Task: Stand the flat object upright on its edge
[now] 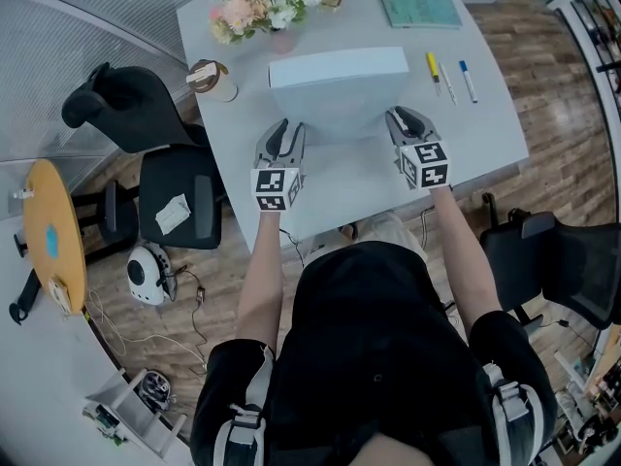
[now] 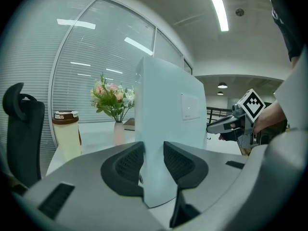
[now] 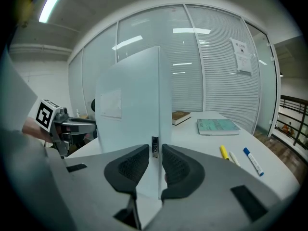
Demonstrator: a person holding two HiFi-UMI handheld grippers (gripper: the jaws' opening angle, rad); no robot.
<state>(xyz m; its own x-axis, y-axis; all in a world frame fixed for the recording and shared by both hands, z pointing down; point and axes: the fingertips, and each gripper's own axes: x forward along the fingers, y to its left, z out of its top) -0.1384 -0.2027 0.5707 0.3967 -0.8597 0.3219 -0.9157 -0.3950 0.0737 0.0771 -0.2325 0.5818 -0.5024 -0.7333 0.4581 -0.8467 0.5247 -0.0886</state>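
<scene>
While left gripper [image 1: 282, 126] and right gripper [image 1: 400, 116] clamp one box [image 1: 340, 76], three pens [image 1: 433, 66] lie apart.

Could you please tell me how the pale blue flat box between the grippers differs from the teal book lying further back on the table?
The pale blue flat box is upright with a long edge down; the teal book lies flat. The left gripper and right gripper clamp the box at its two ends; nothing touches the book. The box looks clearly wider than the book. Both are thin and rectangular.
</scene>
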